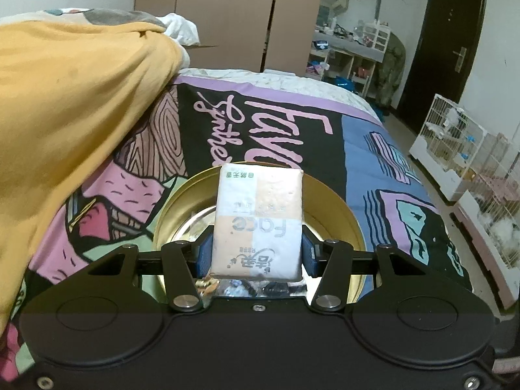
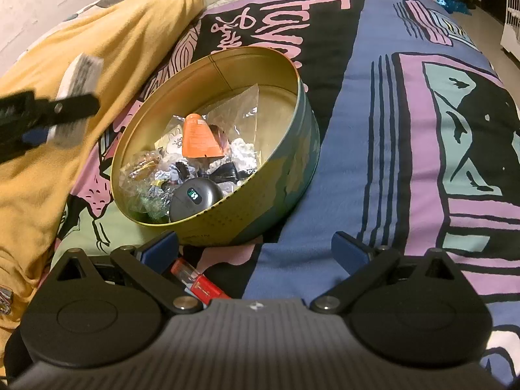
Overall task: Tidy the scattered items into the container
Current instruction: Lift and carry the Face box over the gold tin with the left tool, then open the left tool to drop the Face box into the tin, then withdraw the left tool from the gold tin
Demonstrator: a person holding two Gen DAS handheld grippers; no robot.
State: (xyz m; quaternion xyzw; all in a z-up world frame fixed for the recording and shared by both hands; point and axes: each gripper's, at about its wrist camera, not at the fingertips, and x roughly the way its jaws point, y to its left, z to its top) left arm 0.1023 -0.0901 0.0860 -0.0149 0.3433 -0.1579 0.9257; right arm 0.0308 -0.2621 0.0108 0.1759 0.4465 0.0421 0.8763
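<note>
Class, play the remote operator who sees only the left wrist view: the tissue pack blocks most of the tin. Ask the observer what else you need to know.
Operator: What is in the round tin already?
Observer: An orange packet, a grey case and clear wrappers.
Operator: Is the right gripper busy?
Observer: No, open and empty.
Operator: Anything left outside?
Observer: A red tube lies on the bedspread near that gripper.

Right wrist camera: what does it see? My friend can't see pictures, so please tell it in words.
A round gold tin sits on a colourful bedspread, holding an orange packet, a grey case and crinkly wrappers. The open right gripper hangs near a red tube. At far left, the left gripper holds a tissue pack.
</note>
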